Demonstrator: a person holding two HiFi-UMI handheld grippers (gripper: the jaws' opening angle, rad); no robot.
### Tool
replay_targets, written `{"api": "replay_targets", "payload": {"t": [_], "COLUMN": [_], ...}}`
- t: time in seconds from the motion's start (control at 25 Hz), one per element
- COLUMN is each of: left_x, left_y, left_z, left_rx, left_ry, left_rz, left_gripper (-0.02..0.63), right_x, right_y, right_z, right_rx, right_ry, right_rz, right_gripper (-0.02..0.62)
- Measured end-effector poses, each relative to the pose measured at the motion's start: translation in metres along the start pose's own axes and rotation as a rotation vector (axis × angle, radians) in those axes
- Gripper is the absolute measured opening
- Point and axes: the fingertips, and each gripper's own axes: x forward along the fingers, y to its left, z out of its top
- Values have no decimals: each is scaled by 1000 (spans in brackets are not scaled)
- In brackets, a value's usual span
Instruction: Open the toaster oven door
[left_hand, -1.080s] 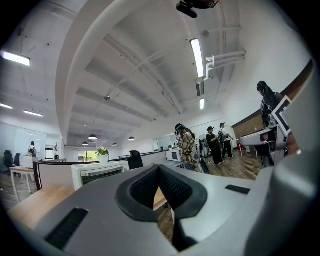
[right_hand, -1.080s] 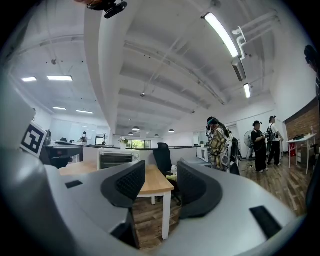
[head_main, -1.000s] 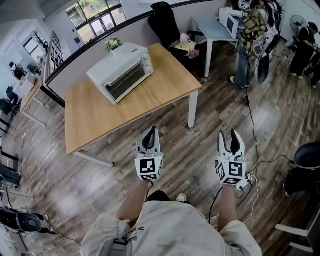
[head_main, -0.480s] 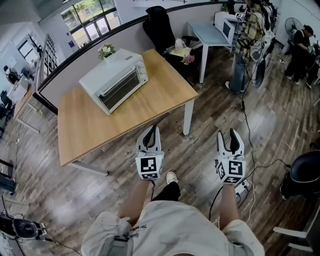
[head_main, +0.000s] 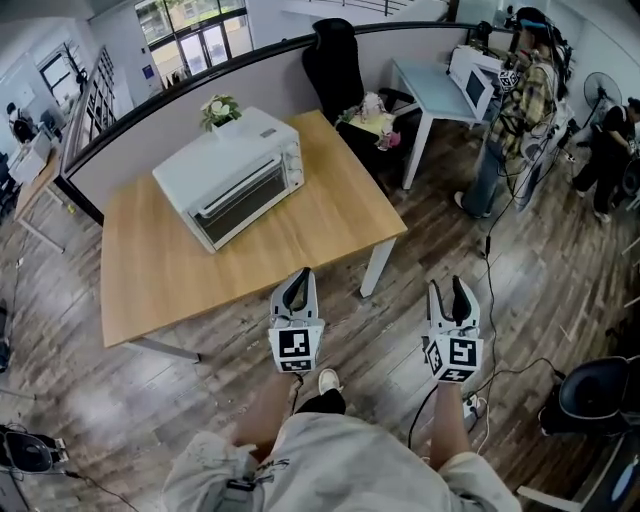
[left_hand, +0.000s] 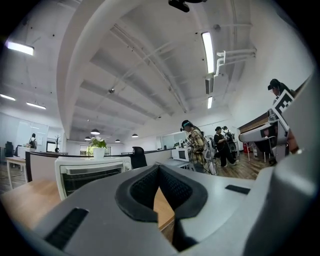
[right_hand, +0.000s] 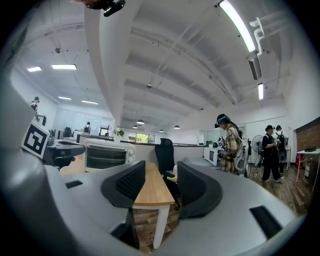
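Note:
A white toaster oven (head_main: 230, 175) stands at the far side of a wooden table (head_main: 320, 225), its glass door closed and facing me. It also shows in the left gripper view as the toaster oven (left_hand: 90, 172) and in the right gripper view as the toaster oven (right_hand: 105, 156). My left gripper (head_main: 297, 283) hovers over the floor just short of the table's near edge, its fingertips touching and holding nothing; the left gripper (left_hand: 159, 167) points at the oven. My right gripper (head_main: 447, 290) hangs over the floor right of the table, and the right gripper (right_hand: 160, 182) has its pads apart.
A potted plant (head_main: 220, 108) stands behind the oven against a grey partition (head_main: 120, 140). A black office chair (head_main: 335, 60) is at the table's far right corner. A second desk (head_main: 430, 80) with a microwave (head_main: 475, 80) and a person (head_main: 520, 110) lie right. Cables (head_main: 500, 250) cross the floor.
The table and oven have shifted slightly in the head view as I step nearer. Both grippers keep the same pose and spacing in front of me.

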Motion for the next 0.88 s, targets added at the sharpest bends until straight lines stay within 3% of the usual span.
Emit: {"api": "replay_targets", "payload": {"t": [0.36,0.88], "left_x": [48,23], "left_y": [70,194], "left_z": [-19,-17], "left_rx": [-21,22], "left_ry": [22,55], "left_rz": [107,442], "left_gripper": [14,14], "right_x": [106,238], "right_y": [31,150], "right_z": [4,22], "right_rx": [-12,13], "right_ry": [9,-42], "right_rz": [114,444], "right_gripper": [196,196]}}
